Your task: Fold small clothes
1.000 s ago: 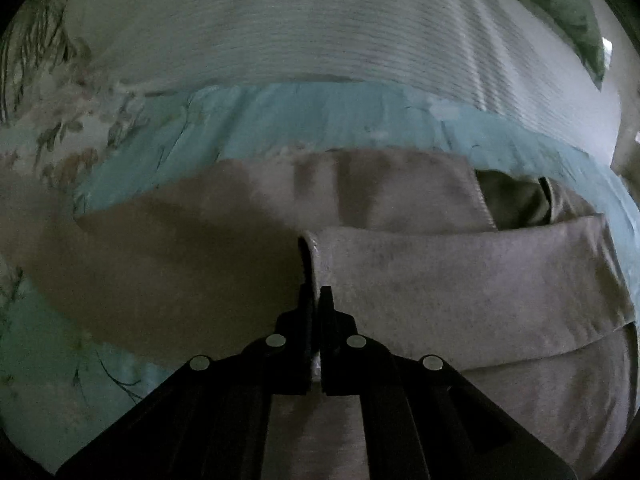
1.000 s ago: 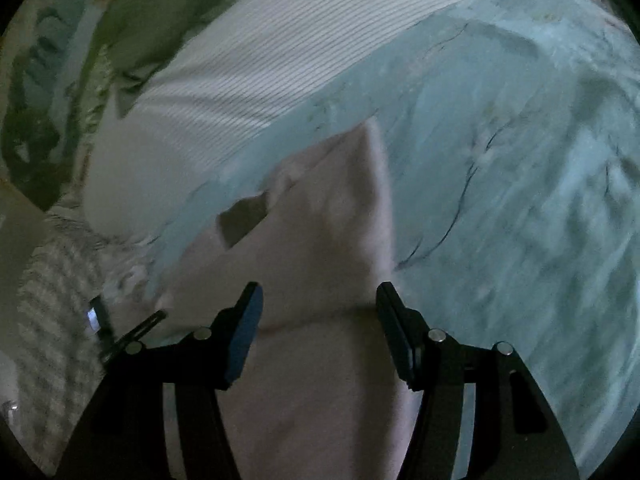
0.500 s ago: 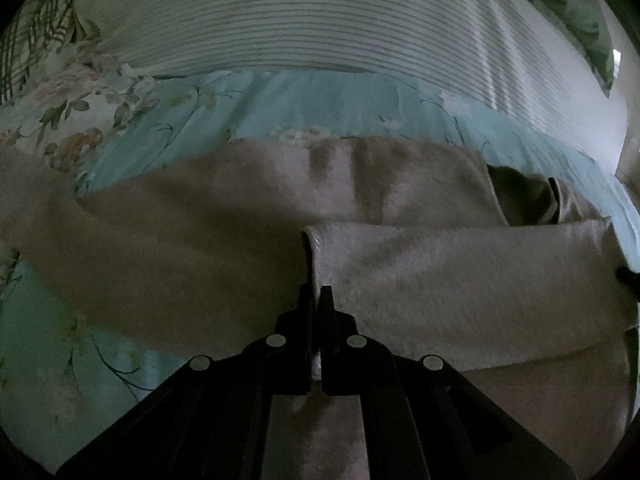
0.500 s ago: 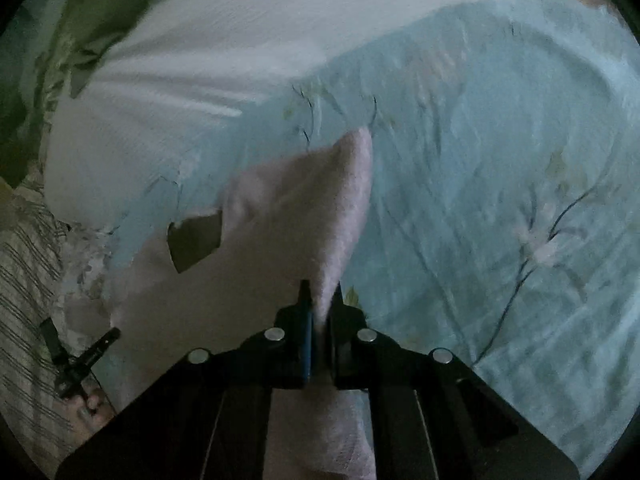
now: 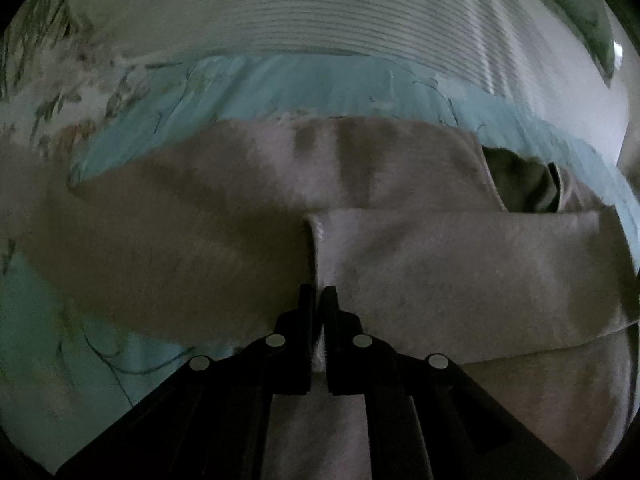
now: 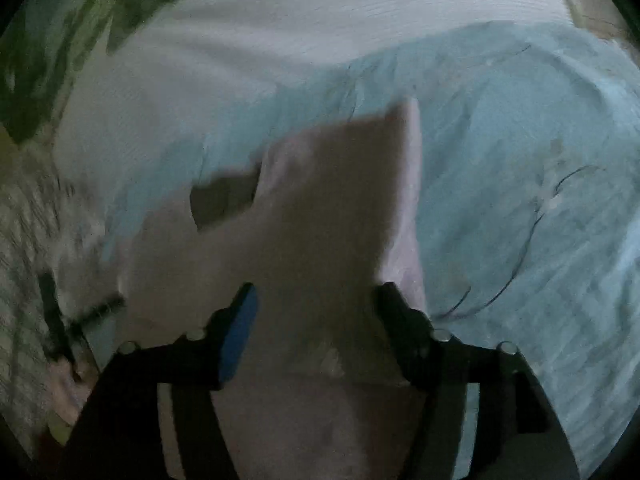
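Note:
A pale pink garment [image 5: 440,264] lies on the teal flowered bed sheet [image 5: 300,84]. One flap is folded across its body, and the dark neck opening [image 5: 520,184] shows at the right. My left gripper [image 5: 318,292] pinches the folded flap's edge; its jaws are starting to open, with cloth still in the narrow gap. In the right wrist view the same garment [image 6: 320,200] spreads below my right gripper [image 6: 318,292]. Those jaws are opening wide above the cloth and grip nothing. The neck opening [image 6: 224,200] lies to the left there.
A white striped pillow or blanket [image 5: 300,8] lies beyond the garment, also seen in the right wrist view [image 6: 260,40]. Green fabric [image 6: 40,60] sits at the far left there. Bare teal sheet [image 6: 520,160] stretches to the right of the garment.
My right gripper was shut on the garment's edge half a second ago; it has now let go and stands wide. The gap in my left gripper has widened slightly.

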